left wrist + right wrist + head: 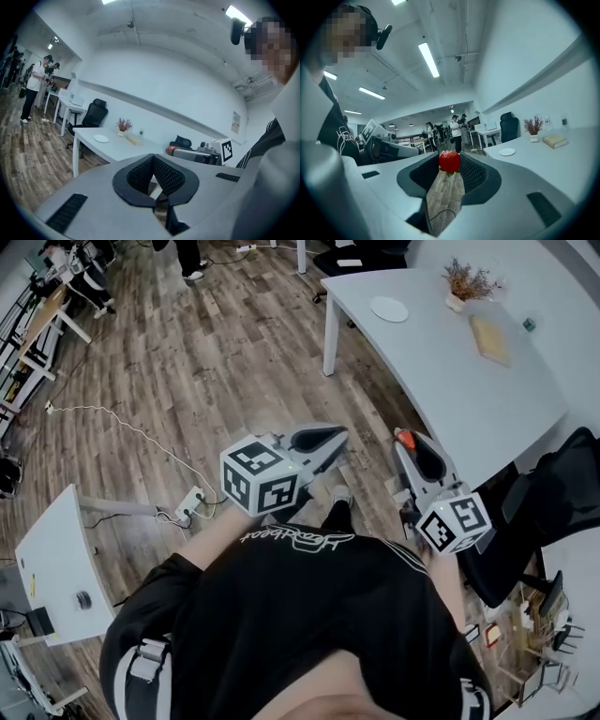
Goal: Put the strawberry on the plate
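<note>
The strawberry [449, 161] is small, bright red and rounded, with a bit of green leaf hanging under it. We hold it pinched at the tips of our right gripper [450, 158], the pads pressing on its two sides. It is in the air above the wooden floor [444, 199] and well short of the white plate [506, 152]. Our left gripper [153, 157] has its jaws closed tip to tip with nothing between them.

The right gripper view shows the fruit's colour and leaf. The head view gives only an orange-red speck at that gripper's tip. It does show the plate lying on the white table [469, 399], with a potted dried plant [466, 282] and a tan book [490, 338] near the plate.
</note>
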The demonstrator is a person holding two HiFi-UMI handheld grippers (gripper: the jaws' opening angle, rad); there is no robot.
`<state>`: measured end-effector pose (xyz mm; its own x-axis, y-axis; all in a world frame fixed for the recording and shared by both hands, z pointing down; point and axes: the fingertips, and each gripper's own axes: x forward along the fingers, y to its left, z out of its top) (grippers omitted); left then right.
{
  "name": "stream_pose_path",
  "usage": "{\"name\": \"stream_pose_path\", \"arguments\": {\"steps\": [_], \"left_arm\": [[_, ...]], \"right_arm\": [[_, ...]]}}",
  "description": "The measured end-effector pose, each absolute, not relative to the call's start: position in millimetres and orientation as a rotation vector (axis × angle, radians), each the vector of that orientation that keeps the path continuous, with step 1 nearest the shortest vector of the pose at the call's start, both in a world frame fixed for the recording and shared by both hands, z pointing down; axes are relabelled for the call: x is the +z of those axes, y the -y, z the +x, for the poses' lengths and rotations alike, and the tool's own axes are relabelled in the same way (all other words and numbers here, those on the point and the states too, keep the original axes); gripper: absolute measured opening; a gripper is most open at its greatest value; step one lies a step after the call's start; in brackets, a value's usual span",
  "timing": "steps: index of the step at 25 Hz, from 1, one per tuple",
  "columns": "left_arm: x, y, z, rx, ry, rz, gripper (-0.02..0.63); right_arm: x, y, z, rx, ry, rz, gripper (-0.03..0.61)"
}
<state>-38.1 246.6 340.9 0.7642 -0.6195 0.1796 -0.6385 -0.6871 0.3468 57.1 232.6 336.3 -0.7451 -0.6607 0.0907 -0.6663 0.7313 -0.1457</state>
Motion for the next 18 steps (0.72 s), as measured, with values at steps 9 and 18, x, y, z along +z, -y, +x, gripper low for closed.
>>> {"name": "stream_pose_path", "arguments": {"steps": [9, 18], "left_arm": [[342, -109, -4, 0.079, 0.945, 2.529, 0.008], [343, 17, 43, 0.088, 0.921, 2.527, 0.008]], "right_arm": [[337, -101, 96, 0.312, 2.870, 1.124, 0.133], [336, 22, 135, 0.311, 2.861, 1.122, 0.133]]}}
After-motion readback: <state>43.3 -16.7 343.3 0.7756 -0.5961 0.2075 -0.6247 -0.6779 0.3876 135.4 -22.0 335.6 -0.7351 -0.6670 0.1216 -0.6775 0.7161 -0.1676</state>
